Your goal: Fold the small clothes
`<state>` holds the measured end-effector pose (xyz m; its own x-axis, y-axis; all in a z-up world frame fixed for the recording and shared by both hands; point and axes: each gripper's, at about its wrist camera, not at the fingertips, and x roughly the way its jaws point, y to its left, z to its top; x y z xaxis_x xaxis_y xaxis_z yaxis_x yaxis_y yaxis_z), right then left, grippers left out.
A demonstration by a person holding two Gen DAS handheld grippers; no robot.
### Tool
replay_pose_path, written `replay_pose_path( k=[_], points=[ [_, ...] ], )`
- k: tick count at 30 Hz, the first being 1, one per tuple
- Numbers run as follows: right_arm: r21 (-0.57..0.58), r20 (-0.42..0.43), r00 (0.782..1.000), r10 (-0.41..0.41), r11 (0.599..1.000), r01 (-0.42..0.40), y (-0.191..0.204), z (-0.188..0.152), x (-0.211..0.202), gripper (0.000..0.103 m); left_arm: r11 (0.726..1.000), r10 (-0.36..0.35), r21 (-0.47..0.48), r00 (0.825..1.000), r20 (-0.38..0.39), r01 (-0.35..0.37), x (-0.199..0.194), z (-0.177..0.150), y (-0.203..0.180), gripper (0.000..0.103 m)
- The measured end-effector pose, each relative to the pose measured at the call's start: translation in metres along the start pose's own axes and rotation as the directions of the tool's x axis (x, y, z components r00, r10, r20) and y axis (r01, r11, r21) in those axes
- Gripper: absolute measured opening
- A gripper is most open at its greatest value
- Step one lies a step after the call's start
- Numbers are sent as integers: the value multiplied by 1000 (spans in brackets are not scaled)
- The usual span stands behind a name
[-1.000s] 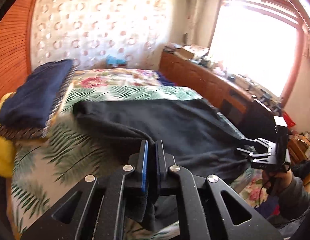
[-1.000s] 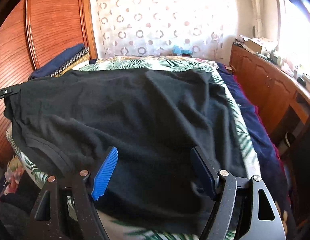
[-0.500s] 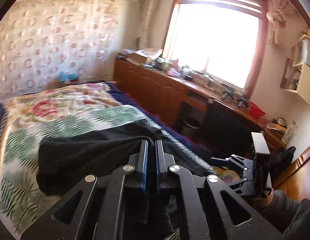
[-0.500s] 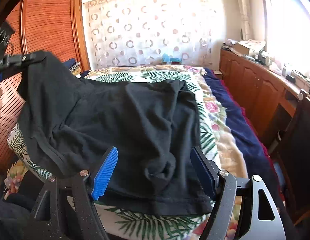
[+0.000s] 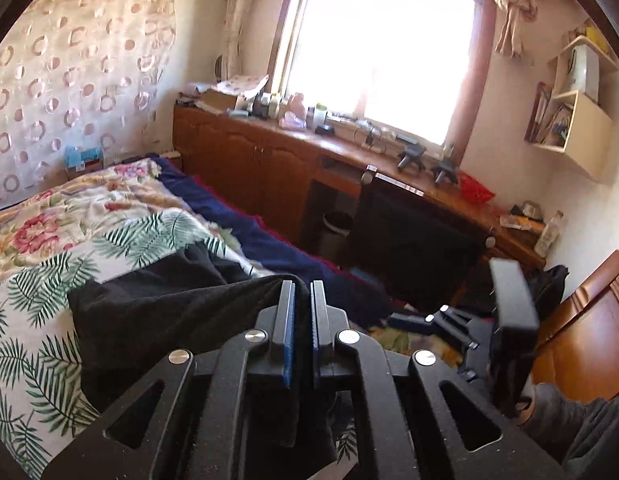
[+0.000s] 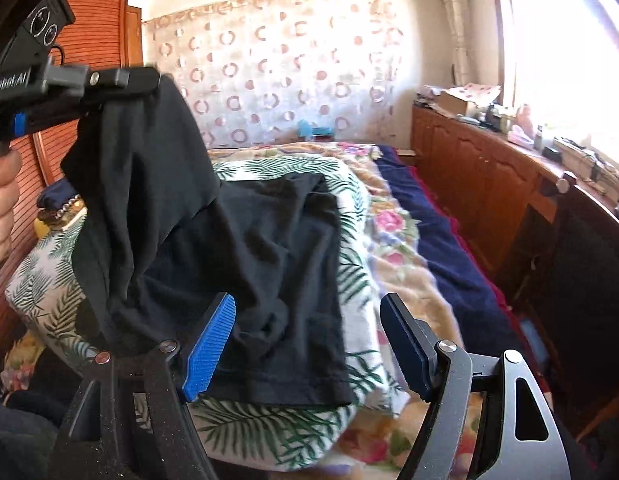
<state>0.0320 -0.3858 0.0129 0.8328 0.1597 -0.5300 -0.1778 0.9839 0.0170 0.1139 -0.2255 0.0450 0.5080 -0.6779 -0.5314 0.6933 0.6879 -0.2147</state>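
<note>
Left hand-held gripper (image 5: 301, 292) clamped on shirt (image 6: 245, 248) edge, lifted; right hand-held gripper (image 6: 309, 344) apart (empty). Lay fold flat rightward on bed (image 6: 389, 240).

The only readable lettering stands in white along the black body of the left gripper (image 6: 149, 80), at the left edge of the right wrist view: "Robot.AI", its start cut off by the frame; nothing else in either view is legible

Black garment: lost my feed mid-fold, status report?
Left gripper shut on black garment, edge lifted. Right gripper open, empty. Nothing in the way.
</note>
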Motion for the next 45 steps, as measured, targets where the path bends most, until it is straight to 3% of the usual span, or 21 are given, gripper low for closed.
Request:
replay_pose_path(
  k=[5,6,8,10,12,15,16,25,31,35,40,45],
  points=[
    [-4,-7,1000,-5,1000,5,1,0,2,77,999,44,8,998,-50,-44,5,-14,0,8],
    [-6,-8,1000,-7,1000,7,1,0,1,77,998,55,12,997,-49,-54,4,-16,-3,12],
    [-10,5,1000,-23,1000,23,4,2,1,77,998,66,5,997,-47,-66,-2,-24,2,22],
    [-16,18,999,-30,999,30,6,4,-1,77,998,66,-8,997,-43,-67,-7,-29,6,41],
    [-19,21,999,-32,999,32,7,6,-1,77,998,65,-8,997,-34,-65,-16,-36,11,52],
    [-25,15,1000,-26,999,27,8,8,4,77,993,120,-3,992,-33,-120,-27,-49,21,77],
    [-30,13,1000,-24,999,25,10,10,5,77,991,132,-7,991,-28,-132,-31,-54,25,79],
    [-88,15,1000,12,996,-11,37,28,17,77,958,267,-92,961,-67,-273,-63,-99,75,80],
    [-172,0,996,93,981,-92,73,54,37,77,926,335,-166,941,-51,-339,-87,-116,102,80],
    [-221,-60,985,164,960,-173,102,74,66,77,912,362,-196,932,-30,-360,-101,-121,113,80],
    [-283,-181,953,242,915,-286,138,98,118,77,904,370,-227,929,-12,-363,-113,-127,129,80],
    [-338,-309,924,226,882,-329,157,112,169,71,905,361,-241,932,-1,-351,-116,-133,133,80]
  ],
)
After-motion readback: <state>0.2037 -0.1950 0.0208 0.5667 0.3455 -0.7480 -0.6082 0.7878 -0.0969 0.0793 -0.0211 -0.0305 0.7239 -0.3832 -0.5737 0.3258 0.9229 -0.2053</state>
